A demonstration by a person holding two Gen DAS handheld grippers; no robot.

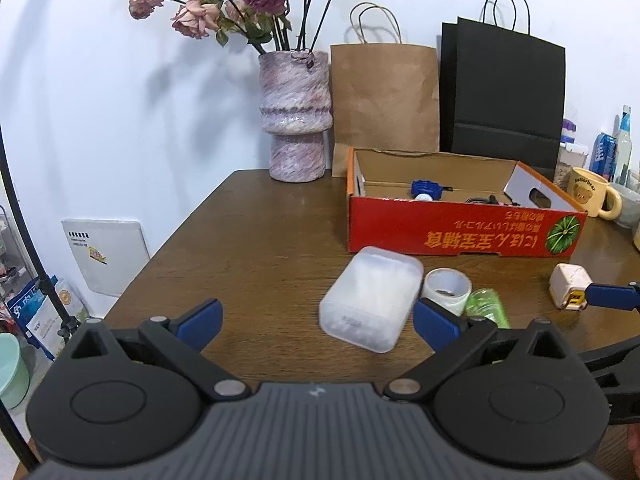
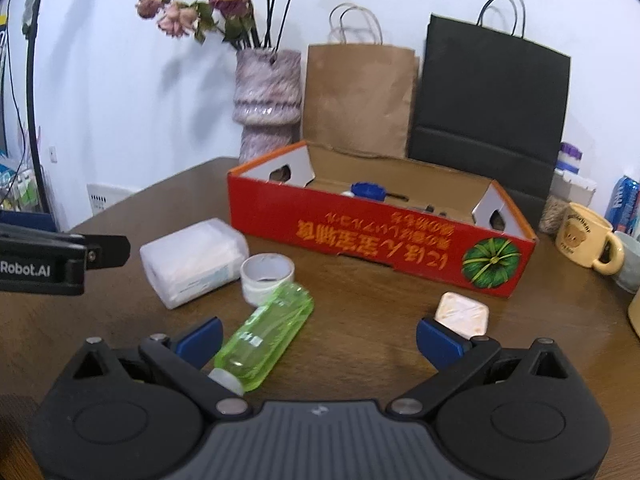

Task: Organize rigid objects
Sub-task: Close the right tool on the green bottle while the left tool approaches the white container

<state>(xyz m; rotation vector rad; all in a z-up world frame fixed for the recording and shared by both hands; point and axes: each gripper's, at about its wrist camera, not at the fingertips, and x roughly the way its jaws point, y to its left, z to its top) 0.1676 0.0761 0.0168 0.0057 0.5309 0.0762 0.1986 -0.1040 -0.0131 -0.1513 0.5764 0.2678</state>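
Note:
A red cardboard box (image 1: 460, 234) (image 2: 372, 236) stands open on the brown table, with a blue item (image 1: 427, 189) (image 2: 369, 191) inside. In front of it lie a frosted plastic case (image 1: 370, 298) (image 2: 194, 262), a white tape roll (image 1: 447, 289) (image 2: 267, 274), a green bottle (image 1: 488, 307) (image 2: 266, 336) on its side and a white charger cube (image 1: 570, 286) (image 2: 462, 314). My left gripper (image 1: 318, 326) is open, its right finger beside the case. My right gripper (image 2: 320, 338) is open, with the bottle just inside its left finger and the cube at its right finger.
A marbled vase (image 1: 295, 114) (image 2: 267, 100) with dried roses, a brown paper bag (image 1: 384, 96) (image 2: 360, 98) and a black bag (image 1: 504, 88) (image 2: 490, 92) line the wall behind the box. A yellow mug (image 1: 592, 197) (image 2: 588, 240) and cans stand at the right. The table's left edge (image 1: 168, 248) drops to the floor.

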